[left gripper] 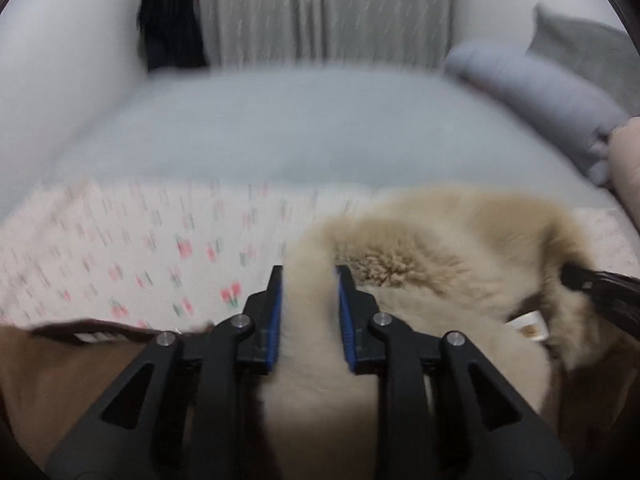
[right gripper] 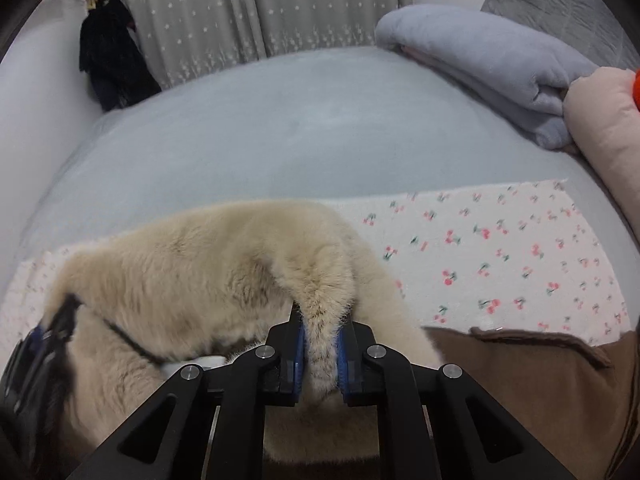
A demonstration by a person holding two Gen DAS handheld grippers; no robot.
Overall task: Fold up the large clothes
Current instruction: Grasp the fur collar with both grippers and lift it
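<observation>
Cream-beige fluffy fleece garment (right gripper: 208, 264), paler at the pile tips; brown smooth outer fabric (right gripper: 532, 392) is seen beside it. White cloth printed with small pink-red cherries and green leaves (right gripper: 500, 256) is noted. Pale grey-blue bed sheet (right gripper: 280, 128). Grey curtain dotted with white stars (right gripper: 224, 12). Lavender-grey folded plush blanket (right gripper: 492, 64). Black gripper fingers, blue pads (left gripper: 276, 312).

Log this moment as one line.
left gripper: shut on cream fluffy fleece coat | right gripper: shut on coat | coat: bunched over cherry-print blanket | fold: unfinished
</observation>
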